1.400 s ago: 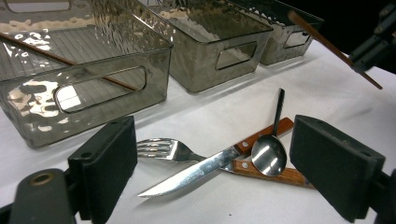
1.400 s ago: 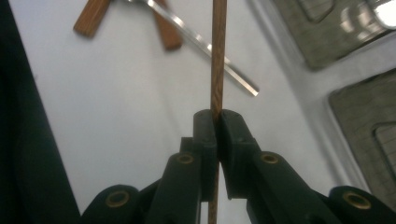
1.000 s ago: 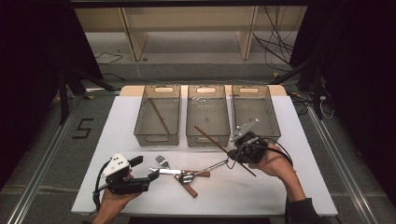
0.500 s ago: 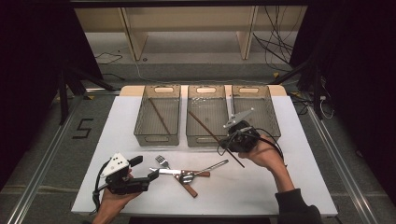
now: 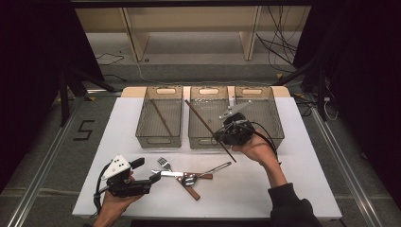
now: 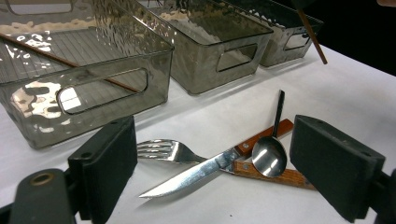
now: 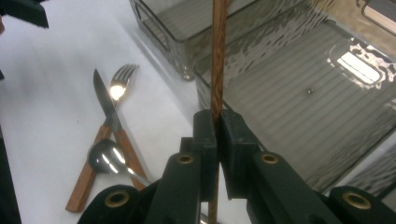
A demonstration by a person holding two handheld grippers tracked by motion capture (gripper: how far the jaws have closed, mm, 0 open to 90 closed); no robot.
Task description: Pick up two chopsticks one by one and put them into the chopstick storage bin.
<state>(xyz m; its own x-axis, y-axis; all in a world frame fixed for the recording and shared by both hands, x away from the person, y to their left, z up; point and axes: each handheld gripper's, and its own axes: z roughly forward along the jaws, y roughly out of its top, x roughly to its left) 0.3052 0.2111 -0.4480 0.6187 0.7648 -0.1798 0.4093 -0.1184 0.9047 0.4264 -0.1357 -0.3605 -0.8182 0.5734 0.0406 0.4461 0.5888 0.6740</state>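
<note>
Your right gripper [image 7: 217, 140] fingers pinch the long brown wooden chopstick [image 5: 208, 128], slanting over the middle clear plastic bin [image 5: 208, 138]; your left gripper [image 5: 152, 176] is open.

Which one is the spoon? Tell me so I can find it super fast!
Start at the three grey see-through bins at the far side of the white table, then look at the little pile of cutlery in front of them. The spoon lies across a brown-handled knife, beside a fork. It is all shiny metal with a round bowl, with no prongs or blade.
</note>
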